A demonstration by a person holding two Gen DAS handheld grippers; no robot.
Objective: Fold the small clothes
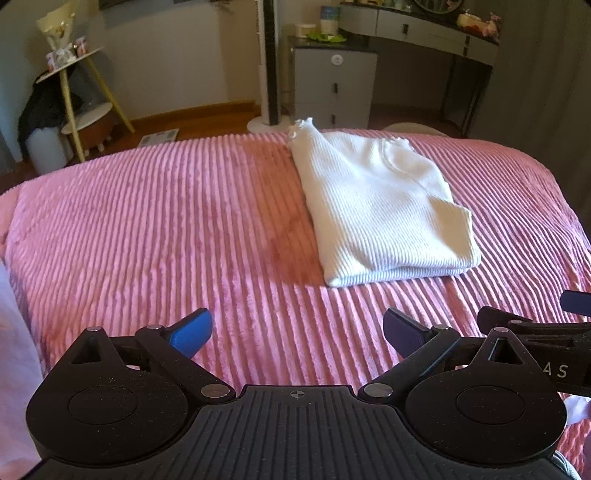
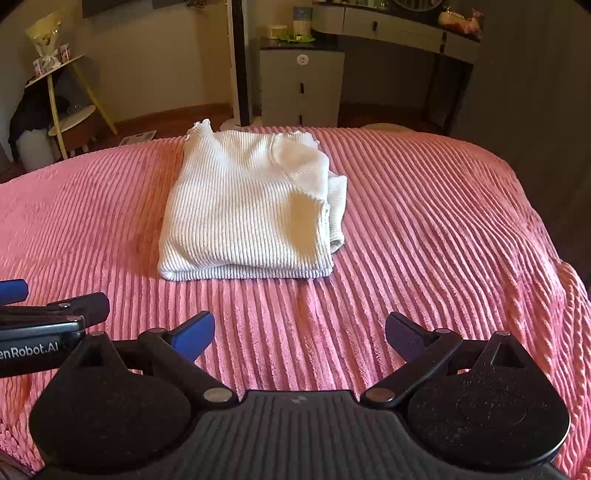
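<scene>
A white ribbed knit top [image 1: 384,206] lies folded in a flat rectangle on the pink ribbed bedspread [image 1: 166,221], its frilled collar toward the far edge. In the right wrist view the same top [image 2: 251,206] sits ahead and left of centre, with a cuff sticking out on its right side. My left gripper [image 1: 297,334] is open, held low over the bedspread short of the top, with nothing between its blue fingers. My right gripper [image 2: 299,336] is open too, just short of the top's near fold. Each gripper shows at the edge of the other's view.
The bedspread [image 2: 443,229] drops off at the right and far edges. Beyond the bed stand a grey drawer unit [image 1: 334,85], a tower fan [image 1: 269,62], a dressing table [image 1: 417,33] and a yellow-legged shelf stand [image 1: 74,96]. Pale fabric shows at the left edge [image 1: 14,369].
</scene>
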